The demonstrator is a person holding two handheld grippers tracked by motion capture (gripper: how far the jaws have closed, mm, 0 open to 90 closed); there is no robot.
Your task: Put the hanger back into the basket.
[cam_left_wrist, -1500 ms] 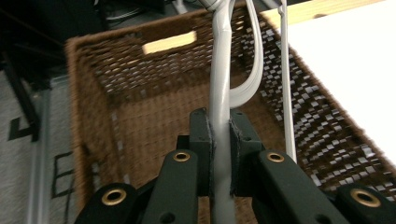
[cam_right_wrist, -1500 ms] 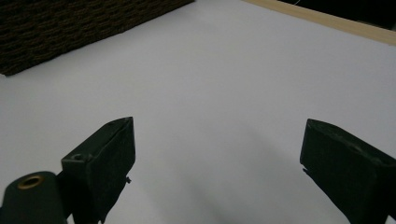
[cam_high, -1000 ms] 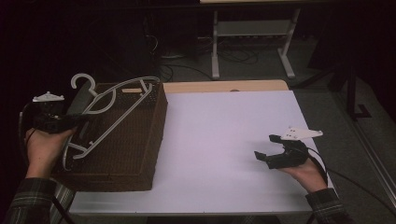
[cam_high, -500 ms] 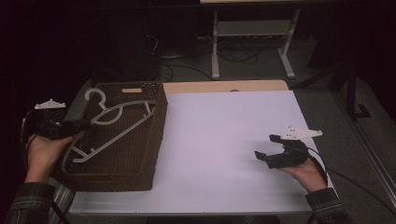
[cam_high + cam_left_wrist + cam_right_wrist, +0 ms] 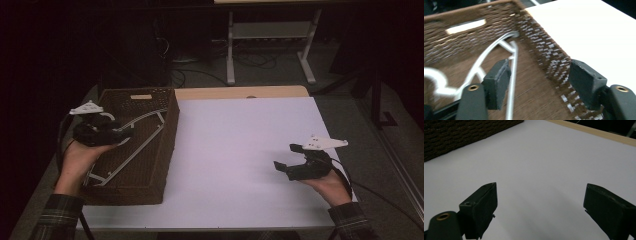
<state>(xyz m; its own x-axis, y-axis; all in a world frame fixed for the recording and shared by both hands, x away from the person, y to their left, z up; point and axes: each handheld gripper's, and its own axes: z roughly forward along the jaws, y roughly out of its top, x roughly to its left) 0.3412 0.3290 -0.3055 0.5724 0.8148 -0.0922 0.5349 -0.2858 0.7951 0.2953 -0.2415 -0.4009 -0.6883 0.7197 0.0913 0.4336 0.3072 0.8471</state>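
- Your left gripper (image 5: pixel 102 131) hovers over the wicker basket (image 5: pixel 165 145) at about 9 o'clock on the table (image 5: pixel 240 150); its jaws stand apart with nothing between them.
- The white clothes hangers (image 5: pixel 511 75) lie inside that basket, on its bottom, running from the 1 o'clock corner down toward 7 o'clock. How many there are is hard to tell.
- Your right gripper (image 5: pixel 292 162) rests at 4 o'clock, jaws wide apart over bare white tabletop, well away from the basket.
- Risk, as I judge it: if you lift out carelessly, a jaw could snag a thin hanger rail and drag it up, or catch the woven wall beside it.
- The hangers look like slim, smooth plastic, with curved shoulders and a straight bar, so they would likely slide and tangle.
- The basket is dark brown, tightly woven and rough, rectangular, with a pale label (image 5: pixel 465 26) on its far wall.
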